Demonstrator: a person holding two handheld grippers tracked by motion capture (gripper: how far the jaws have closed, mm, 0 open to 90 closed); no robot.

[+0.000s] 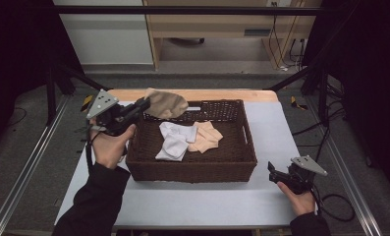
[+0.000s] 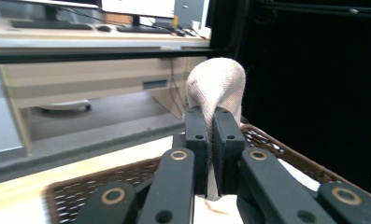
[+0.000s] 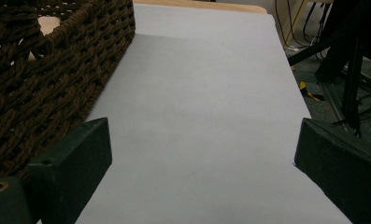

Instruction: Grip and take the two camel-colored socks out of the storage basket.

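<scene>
high view, left gripper (image 1: 144, 104): sitting at the left of the frame by the basket's far left corner, with its jaws pinching a tan cloth (image 1: 167, 103).
high view, tan cloth: hanging above the far left rim of the basket (image 1: 192, 169), bunched up and lifted clear of the basket floor.
high view, basket: standing in the middle of the frame on the grey table (image 1: 202, 201); a white cloth (image 1: 175, 140) and a peach cloth (image 1: 206, 137) are lying inside it, touching each other.
high view, right gripper (image 1: 271, 170): resting at the lower right of the frame on the table, just beside the basket's near right corner and holding nothing.
left gripper view, jaws: rising from the bottom centre and clamping the tan cloth (image 2: 217, 88), which is bulging up above them; the basket rim (image 2: 276, 144) is running behind and below.
right gripper view, jaws: standing wide apart at the lower left and lower right of the frame, with bare table (image 3: 206, 107) between them.
right gripper view, basket (image 3: 47, 70): filling the upper left of the frame, its woven wall close beside the left jaw.
</scene>
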